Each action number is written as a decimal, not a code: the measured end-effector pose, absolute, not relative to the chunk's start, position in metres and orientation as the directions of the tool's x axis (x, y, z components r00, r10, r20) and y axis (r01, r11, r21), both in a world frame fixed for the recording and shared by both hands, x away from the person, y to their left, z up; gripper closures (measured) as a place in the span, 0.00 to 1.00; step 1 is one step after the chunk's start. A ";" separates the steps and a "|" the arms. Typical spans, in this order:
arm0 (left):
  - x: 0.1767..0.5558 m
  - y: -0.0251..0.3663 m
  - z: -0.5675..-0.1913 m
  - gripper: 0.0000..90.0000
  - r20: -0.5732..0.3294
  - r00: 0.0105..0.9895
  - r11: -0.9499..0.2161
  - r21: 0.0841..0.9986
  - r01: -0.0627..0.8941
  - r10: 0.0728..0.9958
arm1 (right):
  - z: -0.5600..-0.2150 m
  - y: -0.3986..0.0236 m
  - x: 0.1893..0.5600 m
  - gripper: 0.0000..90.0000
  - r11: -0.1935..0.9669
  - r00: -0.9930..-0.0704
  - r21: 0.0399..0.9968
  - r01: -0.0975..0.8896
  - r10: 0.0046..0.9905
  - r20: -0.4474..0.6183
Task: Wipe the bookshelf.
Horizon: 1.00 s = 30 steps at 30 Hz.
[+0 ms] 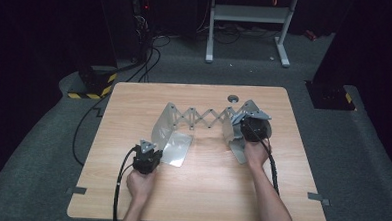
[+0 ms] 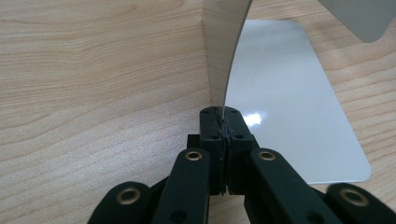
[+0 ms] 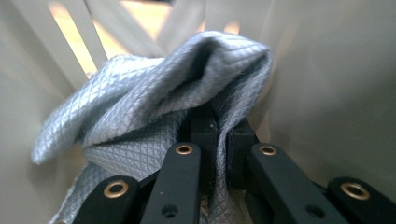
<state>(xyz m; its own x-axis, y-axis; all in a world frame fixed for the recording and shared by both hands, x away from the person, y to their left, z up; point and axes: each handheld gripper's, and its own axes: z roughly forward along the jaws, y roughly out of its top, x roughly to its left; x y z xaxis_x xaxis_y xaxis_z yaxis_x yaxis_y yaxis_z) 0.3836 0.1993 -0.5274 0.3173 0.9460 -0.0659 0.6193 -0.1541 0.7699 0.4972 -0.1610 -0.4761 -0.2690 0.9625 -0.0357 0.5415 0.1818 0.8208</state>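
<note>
High view: metal rack (image 1: 203,122) in the middle of the counter (image 1: 130,202), with two upright end plates and crossed bars between them that fold like scissors. Left gripper (image 1: 147,155) at the near edge of the left plate, right gripper (image 1: 254,128) at the right plate. Probably stiff and light, but loose in the middle, so best held by a plate edge on each side. Cables and a white stand leg on the floor behind, well apart. Nothing else on the counter in the way. Left gripper view: jaws closed tight on the thin edge of the plate (image 2: 223,56). Shiny and smooth, so likely slippery. Flat foot of the plate lying on the wood just beside. Right gripper view: jaws closed on a grey quilted cloth (image 3: 154,102), soft and bunched up, pressed in among the pale plates. Probably easy to squash, easy to snag on the bars.
</note>
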 end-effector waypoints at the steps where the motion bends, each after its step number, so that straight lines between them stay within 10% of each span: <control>1: 0.384 0.199 -0.527 0.98 -0.067 0.317 -0.153 0.770 0.619 0.946 | -0.480 -0.161 0.498 0.96 0.188 -0.271 0.813 0.551 0.962 -0.039; 12: 0.384 0.200 -0.527 0.98 -0.068 0.318 -0.153 0.769 0.620 0.946 | -0.511 -0.161 0.502 0.96 0.208 -0.281 0.760 0.616 0.959 -0.035; 30: 0.384 0.200 -0.527 0.98 -0.073 0.318 -0.150 0.768 0.623 0.945 | -0.426 -0.167 0.488 0.96 0.151 -0.269 0.881 0.448 0.963 -0.028</control>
<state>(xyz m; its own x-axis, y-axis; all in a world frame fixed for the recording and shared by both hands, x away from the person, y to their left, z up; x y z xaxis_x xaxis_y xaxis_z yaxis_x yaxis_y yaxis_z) 0.3838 0.2001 -0.5273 0.3183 0.9452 -0.0728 0.6225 -0.1505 0.7680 0.4877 -0.1668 -0.4260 -0.2695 0.9626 -0.0277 0.4476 0.1507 0.8815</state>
